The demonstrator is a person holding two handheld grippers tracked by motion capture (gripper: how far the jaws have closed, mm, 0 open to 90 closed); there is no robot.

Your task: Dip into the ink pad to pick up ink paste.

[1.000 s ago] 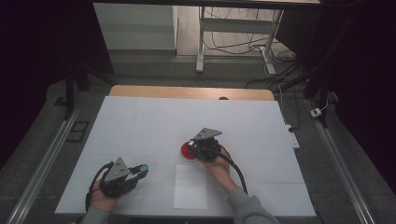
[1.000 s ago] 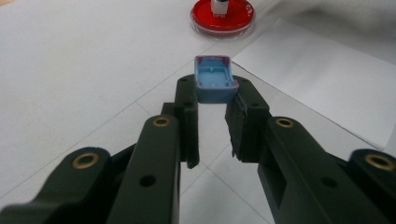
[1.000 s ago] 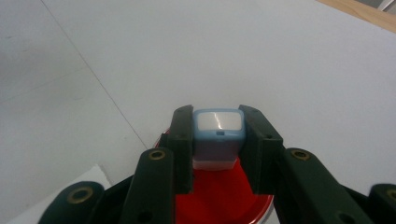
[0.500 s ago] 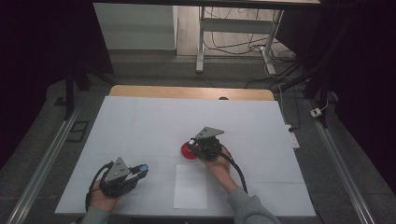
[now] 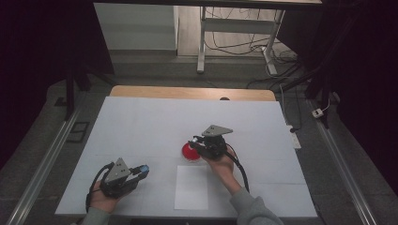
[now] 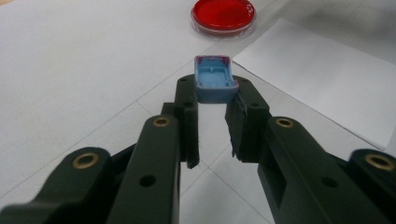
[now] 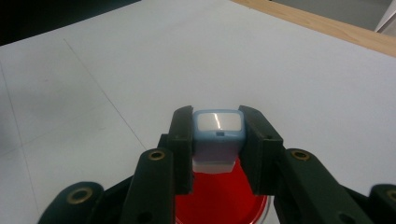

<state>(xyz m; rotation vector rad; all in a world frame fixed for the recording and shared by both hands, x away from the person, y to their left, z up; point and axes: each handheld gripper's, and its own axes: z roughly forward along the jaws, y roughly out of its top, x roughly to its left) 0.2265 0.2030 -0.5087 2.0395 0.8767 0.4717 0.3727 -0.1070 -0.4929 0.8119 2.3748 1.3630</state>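
Note:
My left gripper rests near the table's front left, shut on a small hollow blue cap whose open side faces the camera; the cap points right. Farther right, my right gripper is shut on a small blue block with a white glossy face. It holds the block just over a round red dish, which spreads below the jaws in the right gripper view. From the left gripper the dish lies ahead. Whether the block touches the dish is hidden.
A white sheet of paper lies flat in front of the dish, also seen to the right of the cap. The white table cover ends at a wooden strip at the far edge. Cables and table legs stand beyond.

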